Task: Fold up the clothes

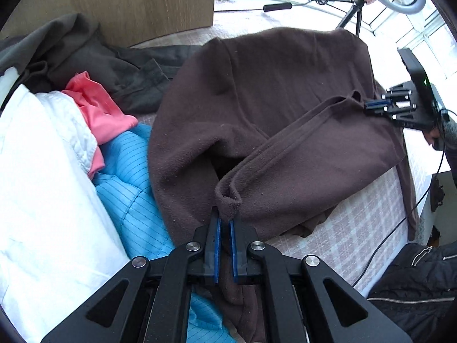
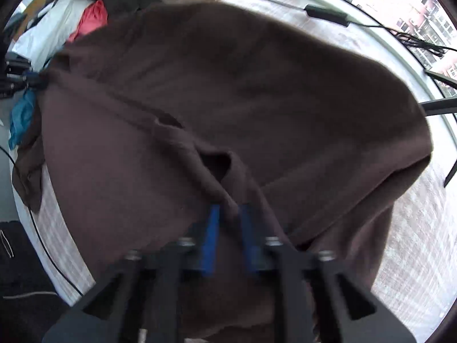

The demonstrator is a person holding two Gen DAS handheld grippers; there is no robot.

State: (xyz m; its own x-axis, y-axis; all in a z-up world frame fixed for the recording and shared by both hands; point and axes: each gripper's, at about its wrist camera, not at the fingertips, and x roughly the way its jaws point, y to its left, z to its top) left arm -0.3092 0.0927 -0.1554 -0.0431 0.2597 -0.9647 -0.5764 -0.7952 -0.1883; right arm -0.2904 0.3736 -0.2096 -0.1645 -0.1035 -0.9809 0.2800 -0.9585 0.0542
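left gripper (image 1: 224,223): pointing down, clamped on brown fleece garment (image 1: 271,108) hem | right gripper (image 2: 228,214): pointing down, pinching same hem, frame right

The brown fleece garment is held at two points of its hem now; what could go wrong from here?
1. Each hand-held gripper, the left and the right, pinches only a thin edge of the brown fleece garment, so the cloth may slip out.
2. The garment's left side lies on the blue garment, close to the pile of clothes; it may drag them along.
3. One end hangs over the checked bed's edge and could pull the garment down.
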